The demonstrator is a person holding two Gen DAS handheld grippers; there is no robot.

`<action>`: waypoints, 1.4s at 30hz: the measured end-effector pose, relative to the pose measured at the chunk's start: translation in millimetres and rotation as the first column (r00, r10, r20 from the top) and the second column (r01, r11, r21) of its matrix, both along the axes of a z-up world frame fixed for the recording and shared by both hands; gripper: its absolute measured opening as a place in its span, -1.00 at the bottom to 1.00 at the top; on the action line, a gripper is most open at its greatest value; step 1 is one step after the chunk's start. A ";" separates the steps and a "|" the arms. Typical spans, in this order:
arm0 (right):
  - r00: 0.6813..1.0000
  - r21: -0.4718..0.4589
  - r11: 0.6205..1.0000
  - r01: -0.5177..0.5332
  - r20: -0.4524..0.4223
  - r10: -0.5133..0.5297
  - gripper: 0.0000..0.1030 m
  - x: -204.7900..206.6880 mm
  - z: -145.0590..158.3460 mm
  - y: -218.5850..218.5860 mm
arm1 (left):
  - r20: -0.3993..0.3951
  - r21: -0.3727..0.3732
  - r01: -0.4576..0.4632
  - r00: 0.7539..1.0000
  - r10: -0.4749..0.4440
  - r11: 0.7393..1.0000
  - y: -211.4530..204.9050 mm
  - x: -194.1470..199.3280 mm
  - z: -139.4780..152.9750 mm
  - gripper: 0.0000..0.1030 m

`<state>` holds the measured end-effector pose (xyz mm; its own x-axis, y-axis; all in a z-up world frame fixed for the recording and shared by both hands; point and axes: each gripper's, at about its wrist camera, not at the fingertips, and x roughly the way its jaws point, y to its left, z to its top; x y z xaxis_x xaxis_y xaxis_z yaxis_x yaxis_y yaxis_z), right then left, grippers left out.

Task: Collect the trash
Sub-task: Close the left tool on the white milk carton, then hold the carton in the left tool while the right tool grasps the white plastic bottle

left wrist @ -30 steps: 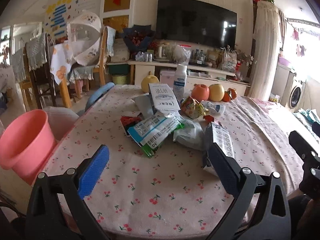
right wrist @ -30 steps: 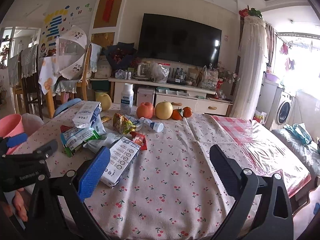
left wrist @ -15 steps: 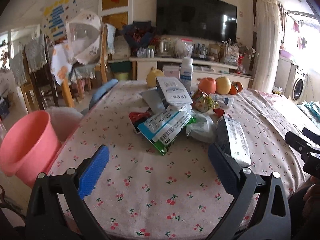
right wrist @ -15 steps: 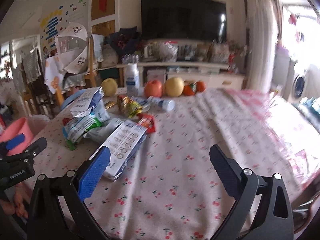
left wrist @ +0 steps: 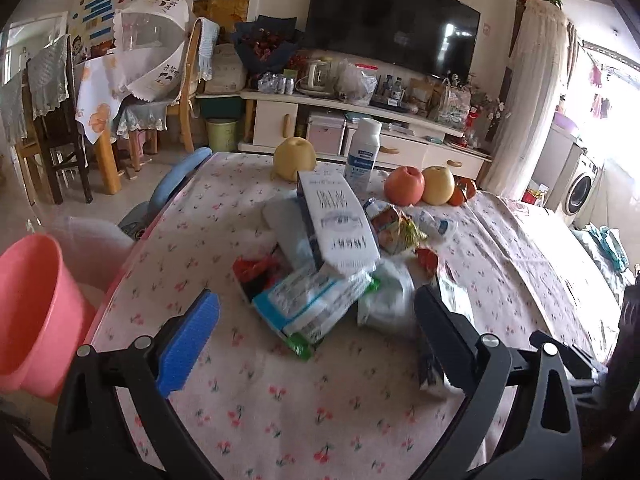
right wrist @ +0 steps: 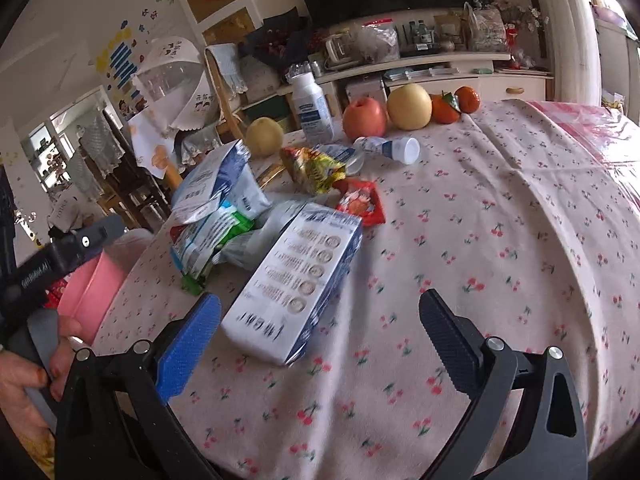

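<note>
Both jaws wide open, empty, above desk (right wrist: 520, 208). Trash pile (left wrist: 320, 264) at 12 o'clock of left gripper (left wrist: 316, 344); carton (right wrist: 296, 280) at 11 o'clock of right gripper (right wrist: 320, 340). Pink bin (left wrist: 28, 312) at 9 o'clock, probably off-desk.

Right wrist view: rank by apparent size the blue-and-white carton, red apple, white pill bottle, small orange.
1. blue-and-white carton, largest, though it lies nearest the camera
2. red apple and white pill bottle: too alike to rank
3. small orange, smallest

Crumpled wrappers (left wrist: 316, 300) and a white carton (right wrist: 296, 280), seemingly empty, lie heaped on tablecloth (right wrist: 500, 240).
</note>
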<state>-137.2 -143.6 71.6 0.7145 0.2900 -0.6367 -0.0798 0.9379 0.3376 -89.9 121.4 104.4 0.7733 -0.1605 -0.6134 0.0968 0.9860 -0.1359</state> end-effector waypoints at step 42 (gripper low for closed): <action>0.980 -0.148 0.970 -0.193 -0.086 0.182 0.46 251.4 -39.1 -41.3 | -0.180 0.172 -0.105 0.974 0.136 0.979 -49.8 131.0 -18.6 0.12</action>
<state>114.2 -184.9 32.5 0.6080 0.3084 -0.7316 -0.2405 0.9497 0.2004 41.1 71.6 85.8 0.6478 0.0392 -0.7608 -0.0361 0.9991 0.0208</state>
